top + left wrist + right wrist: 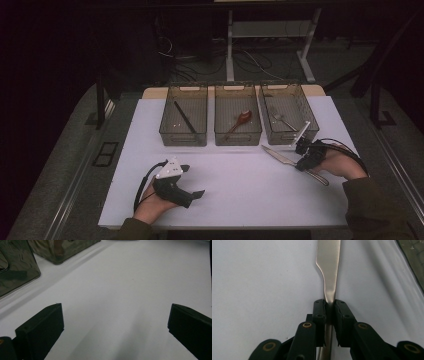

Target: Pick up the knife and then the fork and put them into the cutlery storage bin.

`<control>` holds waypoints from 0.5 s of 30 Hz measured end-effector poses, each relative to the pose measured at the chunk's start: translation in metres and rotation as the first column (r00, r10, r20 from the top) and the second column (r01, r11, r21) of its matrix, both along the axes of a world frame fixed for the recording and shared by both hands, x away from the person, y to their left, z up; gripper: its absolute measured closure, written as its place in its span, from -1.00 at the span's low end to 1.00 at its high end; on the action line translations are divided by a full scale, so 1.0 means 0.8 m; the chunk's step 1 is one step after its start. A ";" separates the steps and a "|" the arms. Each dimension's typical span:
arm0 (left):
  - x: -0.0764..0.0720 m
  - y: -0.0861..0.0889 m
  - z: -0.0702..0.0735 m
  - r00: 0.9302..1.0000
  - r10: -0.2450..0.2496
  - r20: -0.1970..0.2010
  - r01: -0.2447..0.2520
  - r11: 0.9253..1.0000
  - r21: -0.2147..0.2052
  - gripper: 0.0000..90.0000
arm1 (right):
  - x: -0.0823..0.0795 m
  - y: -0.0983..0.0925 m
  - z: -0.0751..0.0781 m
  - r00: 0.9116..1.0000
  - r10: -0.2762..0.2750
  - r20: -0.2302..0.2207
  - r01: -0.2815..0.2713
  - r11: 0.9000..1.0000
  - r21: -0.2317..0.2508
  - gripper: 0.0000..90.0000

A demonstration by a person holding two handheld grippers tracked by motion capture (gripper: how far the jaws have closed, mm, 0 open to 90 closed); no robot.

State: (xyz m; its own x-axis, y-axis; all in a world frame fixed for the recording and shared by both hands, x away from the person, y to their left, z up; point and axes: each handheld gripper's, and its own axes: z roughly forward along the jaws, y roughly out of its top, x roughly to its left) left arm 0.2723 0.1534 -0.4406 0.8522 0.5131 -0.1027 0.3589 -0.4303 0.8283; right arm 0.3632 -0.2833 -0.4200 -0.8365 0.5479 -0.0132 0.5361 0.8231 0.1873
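The white table top carries three smoked, see-through bins in a row along its far edge. The left bin holds a dark stick lying aslant; the middle bin holds a reddish-brown spoon; the right bin holds a metal fork. The left gripper rests low over the near left part of the table top, held in the person's left hand, well apart from the bins; in the left gripper view its black jaws stand wide with only bare white surface between them. The right gripper sits just in front of the right bin, and in the right gripper view its jaws are pressed together on the neck of a table knife. The knife lies on the table top, blade pointing left and away toward the gap between the middle and right bins, handle running back under the right hand.
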 end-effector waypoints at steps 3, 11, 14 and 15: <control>0.000 0.000 0.000 1.000 0.000 -0.001 0.000 1.000 -0.001 -1.00 | -0.003 -0.003 0.004 1.000 0.005 0.012 -0.005 1.000 0.025 0.75; -0.001 0.000 0.000 1.000 -0.002 -0.001 0.002 1.000 -0.003 -1.00 | -0.012 -0.013 0.012 0.999 0.010 0.041 -0.013 0.997 0.082 0.75; 0.000 0.000 0.001 1.000 -0.002 0.000 0.002 1.000 -0.004 -1.00 | -0.013 -0.019 0.016 0.998 0.001 0.061 -0.008 0.992 0.126 0.75; 0.000 0.001 0.001 1.000 -0.001 0.000 0.001 1.000 -0.005 -1.00 | -0.014 -0.020 0.018 0.998 -0.005 0.064 -0.004 0.990 0.141 0.75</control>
